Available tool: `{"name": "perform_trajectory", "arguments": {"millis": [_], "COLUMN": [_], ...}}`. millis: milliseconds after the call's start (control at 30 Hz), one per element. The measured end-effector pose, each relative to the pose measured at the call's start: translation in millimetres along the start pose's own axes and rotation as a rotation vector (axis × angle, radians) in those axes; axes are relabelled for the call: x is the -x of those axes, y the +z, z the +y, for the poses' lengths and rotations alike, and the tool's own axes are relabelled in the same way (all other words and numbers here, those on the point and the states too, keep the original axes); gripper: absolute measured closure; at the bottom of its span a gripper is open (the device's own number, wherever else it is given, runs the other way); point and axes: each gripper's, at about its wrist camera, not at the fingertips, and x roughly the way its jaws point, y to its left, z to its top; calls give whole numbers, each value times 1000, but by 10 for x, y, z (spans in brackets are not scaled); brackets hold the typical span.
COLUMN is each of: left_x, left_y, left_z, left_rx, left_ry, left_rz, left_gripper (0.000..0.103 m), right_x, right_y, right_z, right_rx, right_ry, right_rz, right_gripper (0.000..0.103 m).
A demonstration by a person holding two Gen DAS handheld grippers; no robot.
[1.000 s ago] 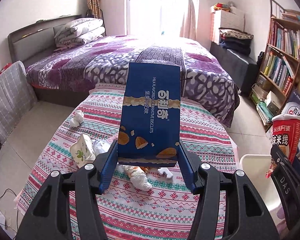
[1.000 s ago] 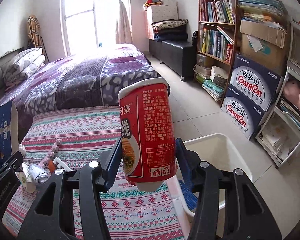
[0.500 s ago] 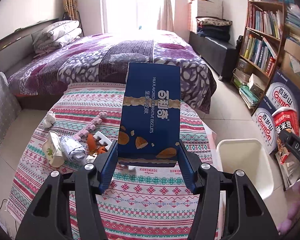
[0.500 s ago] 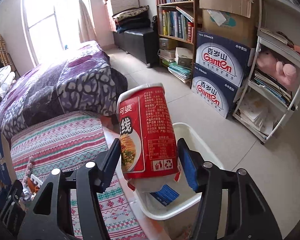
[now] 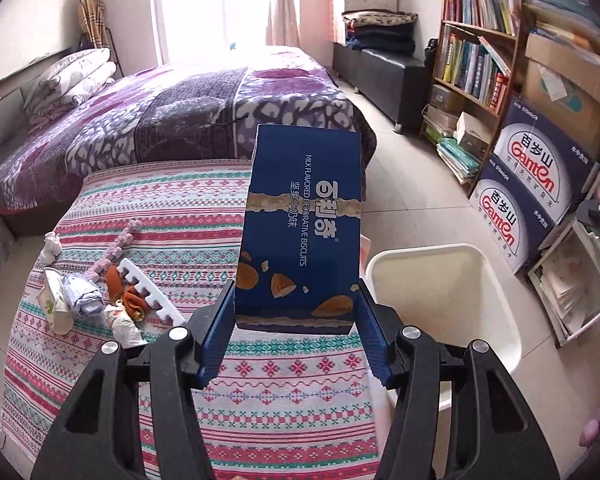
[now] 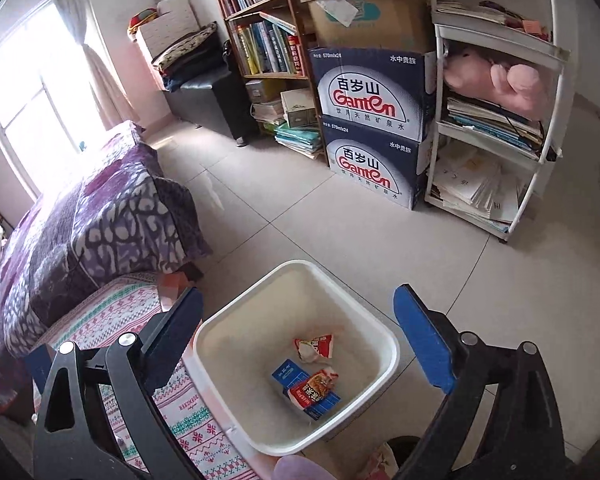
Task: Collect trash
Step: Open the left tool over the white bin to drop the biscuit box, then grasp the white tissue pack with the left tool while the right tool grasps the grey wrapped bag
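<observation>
Two views differ: my left claw (image 5: 296, 312) grips a blue biscuit box (image 5: 302, 224) above the tabletop (image 5: 260, 392); my right claw (image 6: 300, 332) gapes wide over the white bin (image 6: 236, 320), where wrappers (image 6: 312, 376) lie.

Two grippers show, one per view. The left gripper (image 5: 296, 312) has one blue biscuit box (image 5: 300, 232) between its fingers. To its left lies a heap of litter: one white comb-like strip (image 5: 150, 292), one pink knobbly strip (image 5: 114, 252), one small carton (image 5: 54, 304), two or three crumpled wrappers (image 5: 82, 300) and some orange scraps; the exact count is hard to tell. To its right stands one white bin (image 5: 440, 320).

Below the right gripper (image 6: 298, 328), that one bin (image 6: 236, 332) holds three or four pieces. Ahead stand two stacked water cartons (image 6: 372, 120).
</observation>
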Motion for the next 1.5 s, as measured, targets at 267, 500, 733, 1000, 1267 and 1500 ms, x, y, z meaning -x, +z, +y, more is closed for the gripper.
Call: {"name": "perform_trajectory", "arguments": {"millis": [267, 500, 733, 1000, 1267, 1500], "left_x": [-120, -228, -253, -182, -261, -480], "left_y": [-25, 45, 136, 134, 133, 70], "left_z": [-519, -903, -975, -507, 205, 1152], "left_rx": [-75, -97, -94, -83, -42, 53], "left_ry": [-64, -144, -187, -47, 114, 289], "left_rz": [32, 71, 84, 25, 24, 119], "left_gripper": [47, 46, 26, 20, 16, 15], "right_x": [34, 3, -2, 16, -9, -14], "right_y": [184, 283, 316, 136, -236, -582], "right_z": [-341, -605, -669, -263, 383, 921], "right_rx": [-80, -148, -177, -30, 139, 230], "right_ry": [1, -12, -28, -79, -74, -17], "right_rz": [1, 7, -12, -44, -20, 40], "right_gripper": [11, 11, 9, 7, 7, 7]}}
